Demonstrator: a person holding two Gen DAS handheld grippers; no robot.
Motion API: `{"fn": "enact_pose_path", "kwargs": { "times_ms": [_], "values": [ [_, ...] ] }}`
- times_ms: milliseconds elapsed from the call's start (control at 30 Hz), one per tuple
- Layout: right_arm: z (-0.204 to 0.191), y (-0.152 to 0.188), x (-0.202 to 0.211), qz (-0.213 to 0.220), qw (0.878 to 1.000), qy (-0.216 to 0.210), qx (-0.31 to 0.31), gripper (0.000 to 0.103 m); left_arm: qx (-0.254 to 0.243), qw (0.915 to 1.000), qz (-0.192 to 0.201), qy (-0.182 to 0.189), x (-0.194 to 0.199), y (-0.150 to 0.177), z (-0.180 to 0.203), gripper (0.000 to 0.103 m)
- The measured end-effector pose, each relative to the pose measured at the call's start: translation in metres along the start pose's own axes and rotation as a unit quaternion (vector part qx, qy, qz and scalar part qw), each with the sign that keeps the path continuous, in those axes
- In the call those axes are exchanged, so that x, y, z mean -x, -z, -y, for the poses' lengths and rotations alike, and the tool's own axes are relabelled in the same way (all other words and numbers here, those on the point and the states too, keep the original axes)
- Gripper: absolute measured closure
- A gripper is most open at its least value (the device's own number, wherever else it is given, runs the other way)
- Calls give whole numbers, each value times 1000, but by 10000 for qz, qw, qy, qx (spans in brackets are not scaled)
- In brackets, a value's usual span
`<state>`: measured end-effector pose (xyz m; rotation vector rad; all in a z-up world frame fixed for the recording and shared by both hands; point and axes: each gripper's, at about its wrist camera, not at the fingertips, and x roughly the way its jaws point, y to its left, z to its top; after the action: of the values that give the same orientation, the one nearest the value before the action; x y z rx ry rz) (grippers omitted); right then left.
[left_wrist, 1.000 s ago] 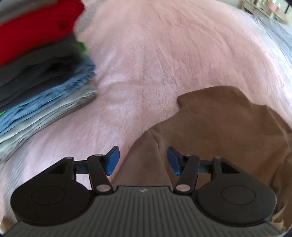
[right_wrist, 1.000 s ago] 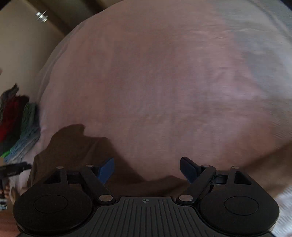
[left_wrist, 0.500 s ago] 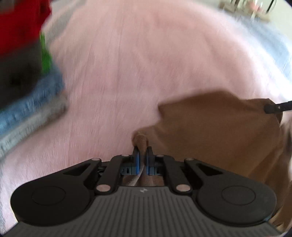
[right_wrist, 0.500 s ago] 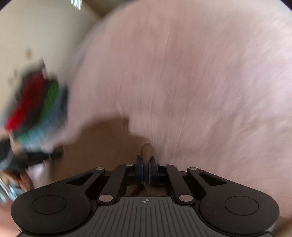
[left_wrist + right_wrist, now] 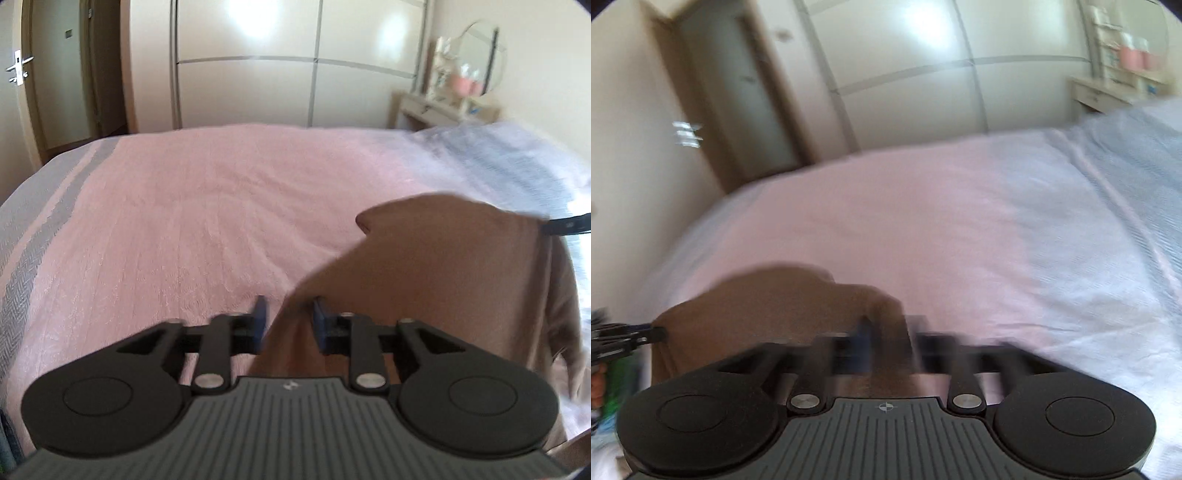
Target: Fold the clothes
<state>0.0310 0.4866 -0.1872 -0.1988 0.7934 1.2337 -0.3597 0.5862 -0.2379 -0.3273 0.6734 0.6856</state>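
Observation:
A brown garment (image 5: 443, 266) is lifted above the pink bed cover (image 5: 184, 221), stretched between both grippers. My left gripper (image 5: 290, 321) stands open, blue pads apart, with the garment's near corner lying between them. In the right wrist view the brown garment (image 5: 768, 306) hangs to the left. My right gripper (image 5: 888, 339) is blurred, its fingers parted around the other corner. One of its fingers (image 5: 565, 226) shows at the garment's far right edge. The left gripper's fingers (image 5: 628, 338) appear at the garment's left edge.
The bed cover turns pale blue-white (image 5: 1108, 258) towards the right. A stack of folded clothes (image 5: 613, 384) peeks in at the left edge. A white wardrobe (image 5: 258, 74), a door (image 5: 18, 74) and a dresser (image 5: 443, 107) stand beyond the bed.
Both grippers were open above the garment, shut on its corners, then rose and tilted up. Now both sets of fingers have parted again. The clothes stack has slid out of the left view.

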Motion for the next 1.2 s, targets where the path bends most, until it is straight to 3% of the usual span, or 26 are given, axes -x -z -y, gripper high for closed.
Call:
{"fn": "enact_pose_path", "kwargs": {
  "times_ms": [33,67,133,233,333,467,533,567,600,667,767,867,967,1067,1100,1167,1200],
  "values": [
    [7,0,-2,73,9995,264,-126,23,24,10000,-77,-49,-8,0,5,77],
    [17,7,4,154,9992,268,-271,23,67,9998,-191,-21,-12,5,9,71],
    [39,32,22,-5,9981,70,-620,23,196,9981,-538,226,-7,27,14,69],
    [71,90,52,-554,9925,-265,-1055,23,508,9865,-1332,806,-3,67,16,69],
    [94,160,79,-1335,9785,-285,-1548,23,792,9709,-1900,1225,-5,102,21,64],
    [101,224,105,-1881,9604,-427,-2010,23,932,9594,-2192,1514,-11,127,28,58],
    [97,234,104,-1848,9614,-486,-1978,24,774,9615,-2064,1640,9,132,27,66],
    [95,238,104,-1810,9622,-523,-1964,55,695,9624,-2000,1703,20,135,26,84],
    [93,242,105,-1773,9624,-558,-1983,99,615,9631,-1936,1766,30,137,25,98],
    [87,238,109,-1667,9662,-550,-1888,101,457,9641,-1807,1890,50,142,24,99],
    [72,222,142,-1287,9805,-888,-1190,101,218,9646,-1610,2075,81,149,22,99],
    [60,218,179,-1374,9865,-870,-185,101,-85,9638,-1482,2215,114,160,22,99],
    [43,239,205,-1802,9778,-813,697,101,-688,9586,-1801,2097,153,192,33,99],
    [33,278,206,-2608,9562,-607,1183,98,-1061,9446,-2528,1804,171,237,44,97],
    [33,289,203,-2811,9511,-469,1189,72,-1121,9411,-2725,1659,174,252,47,95],
    [40,304,199,-3058,9479,-157,880,28,-790,9425,-2927,1409,178,271,47,95],
    [46,307,202,-2980,9531,-122,514,27,-487,9460,-2915,1333,180,275,45,95]
  ]
}}
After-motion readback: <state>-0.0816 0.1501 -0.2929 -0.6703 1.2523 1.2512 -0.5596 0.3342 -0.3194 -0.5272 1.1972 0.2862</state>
